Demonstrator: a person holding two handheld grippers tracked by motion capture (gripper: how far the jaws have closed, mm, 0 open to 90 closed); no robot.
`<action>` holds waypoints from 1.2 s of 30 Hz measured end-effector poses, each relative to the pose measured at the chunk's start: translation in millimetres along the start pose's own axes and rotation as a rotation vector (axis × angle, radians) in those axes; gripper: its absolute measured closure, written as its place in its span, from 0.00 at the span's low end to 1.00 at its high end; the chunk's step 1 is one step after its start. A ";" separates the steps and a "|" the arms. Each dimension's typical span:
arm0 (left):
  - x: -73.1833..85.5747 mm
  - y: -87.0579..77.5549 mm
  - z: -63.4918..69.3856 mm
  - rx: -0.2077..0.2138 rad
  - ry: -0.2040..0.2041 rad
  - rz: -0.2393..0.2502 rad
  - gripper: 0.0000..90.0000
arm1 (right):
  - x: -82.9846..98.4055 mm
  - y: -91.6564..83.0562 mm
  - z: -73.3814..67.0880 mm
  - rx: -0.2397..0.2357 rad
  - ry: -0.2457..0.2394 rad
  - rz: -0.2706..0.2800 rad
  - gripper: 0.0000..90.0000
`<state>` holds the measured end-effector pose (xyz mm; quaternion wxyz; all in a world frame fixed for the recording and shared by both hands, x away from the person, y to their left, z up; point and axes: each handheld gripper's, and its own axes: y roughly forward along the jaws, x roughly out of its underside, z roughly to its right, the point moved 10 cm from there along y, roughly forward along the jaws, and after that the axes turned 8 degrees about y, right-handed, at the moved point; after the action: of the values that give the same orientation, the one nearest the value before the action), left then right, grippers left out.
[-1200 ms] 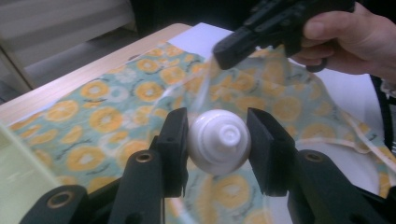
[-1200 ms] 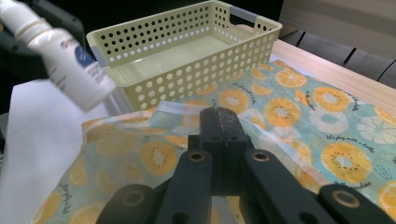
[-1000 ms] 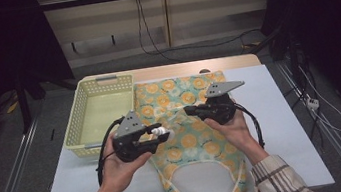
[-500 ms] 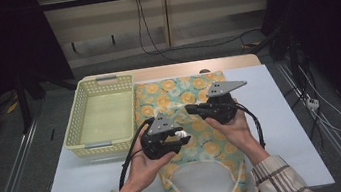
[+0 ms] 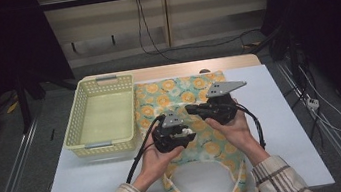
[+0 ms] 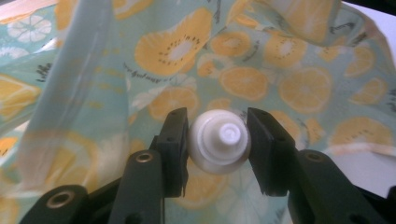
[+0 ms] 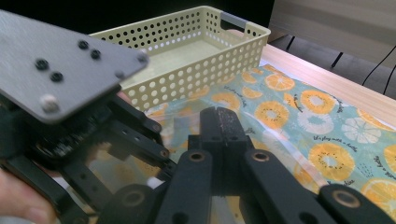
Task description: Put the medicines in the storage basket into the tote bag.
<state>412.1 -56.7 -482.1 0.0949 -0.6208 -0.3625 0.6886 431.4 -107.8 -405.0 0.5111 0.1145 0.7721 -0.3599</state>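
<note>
The person's left gripper (image 5: 183, 130) is pinching a small white plastic bottle (image 6: 219, 141) by its round body, cap end facing the camera, one black pad on either side. It is hanging over the soft fruit-printed fabric tote bag (image 5: 178, 95) that is lying flat on the white table (image 5: 281, 110), just right of the pale yellow perforated plastic basket (image 5: 103, 116). The right gripper (image 5: 191, 108) is showing its jaws pressed together, apparently nipping a fold of the bag's thin cloth, though the cloth between the pads is not clear. The bottle looks light, rigid and smooth, so it could twist or slip; gripping mid-body, squarely, seems safest. The bag is looking limp and will sag, so it is best held by its hem.
</note>
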 end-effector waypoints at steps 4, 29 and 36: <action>5.3 11.7 -5.1 -0.015 -0.018 -0.025 0.67 | 1.0 -0.6 2.1 0.005 -0.002 -0.003 1.00; 0.1 -2.7 -2.4 -0.039 0.037 -0.015 0.22 | 0.0 -0.9 4.9 0.000 0.014 0.007 1.00; 7.8 -19.1 11.8 0.001 0.086 -0.058 0.14 | 1.1 0.9 5.0 0.000 0.016 0.002 1.00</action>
<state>393.4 -42.9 -476.9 0.1305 -0.6390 -0.3757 0.6584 434.9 -110.7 -407.4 0.5053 0.1182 0.7761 -0.3583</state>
